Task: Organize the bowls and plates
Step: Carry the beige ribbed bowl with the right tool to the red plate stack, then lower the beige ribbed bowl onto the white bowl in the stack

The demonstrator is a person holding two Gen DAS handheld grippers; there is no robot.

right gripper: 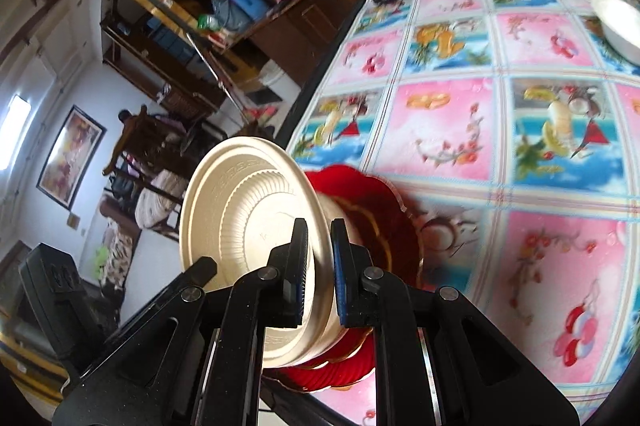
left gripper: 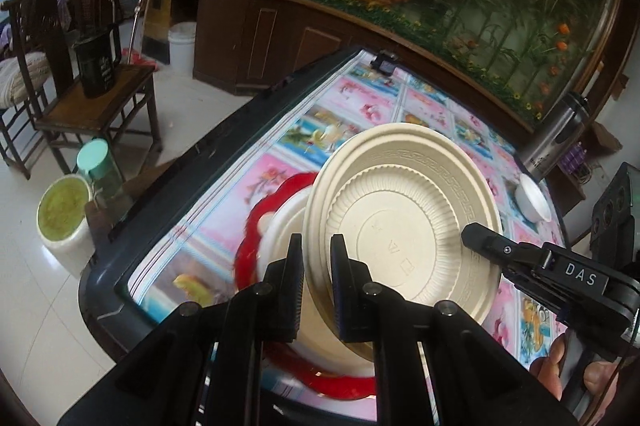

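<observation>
Gripping the cream plate (left gripper: 404, 226) by its near rim in the left wrist view, with the left gripper (left gripper: 316, 290) clamped shut on that edge and the plate tipped up, underside showing, above the red scalloped plate (left gripper: 256, 226); probably lifted this way to clear the white dish (left gripper: 288, 222) sitting on the red scalloped plate. Reaching in from the right of the cream plate, the right gripper (left gripper: 476, 234), touching the opposite rim. Seen from the right wrist view, right gripper (right gripper: 320, 274) pinched tight on the cream plate (right gripper: 240, 210) too, plate on edge over the red scalloped plate (right gripper: 360, 202); two-sided hold likely for steadiness. Well beyond the red scalloped plate, a white bowl (right gripper: 620, 26) waiting on the table's patterned cloth (right gripper: 480, 130).
</observation>
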